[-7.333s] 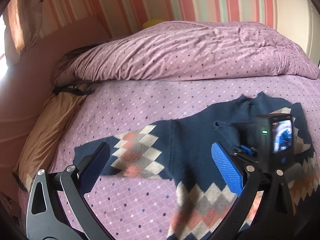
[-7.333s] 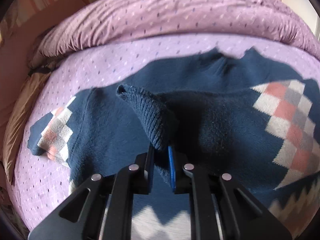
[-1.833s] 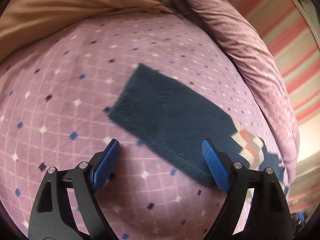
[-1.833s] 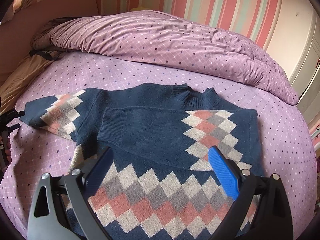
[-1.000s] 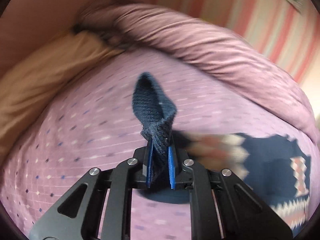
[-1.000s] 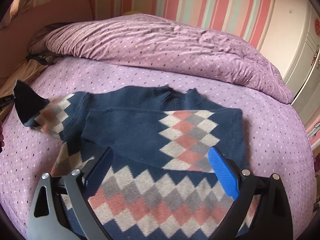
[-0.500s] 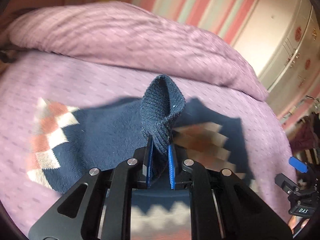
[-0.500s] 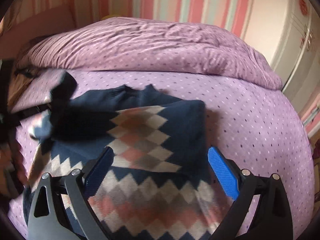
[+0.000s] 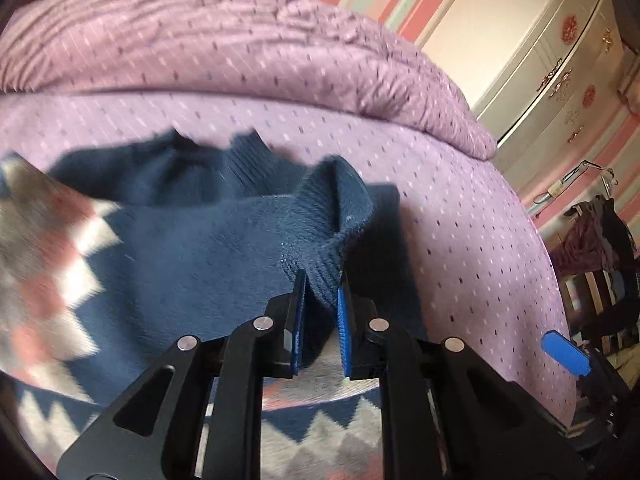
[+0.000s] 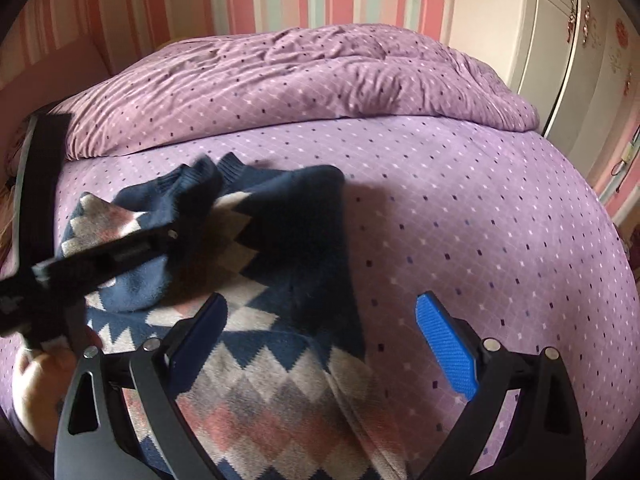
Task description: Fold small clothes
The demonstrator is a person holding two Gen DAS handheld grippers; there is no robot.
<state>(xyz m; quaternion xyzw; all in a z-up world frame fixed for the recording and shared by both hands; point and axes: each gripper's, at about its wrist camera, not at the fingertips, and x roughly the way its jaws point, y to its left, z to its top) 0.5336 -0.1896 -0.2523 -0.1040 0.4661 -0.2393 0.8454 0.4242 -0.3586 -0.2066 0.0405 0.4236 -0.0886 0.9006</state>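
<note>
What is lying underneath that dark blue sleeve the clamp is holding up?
Under the sleeve held by the left gripper lies the sweater's diamond-patterned body, resting on the purple bedspread. The patch directly beneath the sleeve is covered.

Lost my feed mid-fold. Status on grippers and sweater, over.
Left gripper shut on sleeve cuff, held over the sweater. Right gripper open, empty, above the sweater's lower part. Bedsheet beside it bare.

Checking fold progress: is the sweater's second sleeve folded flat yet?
Not yet. The left gripper is shut on the sleeve cuff, lifted over the sweater.
</note>
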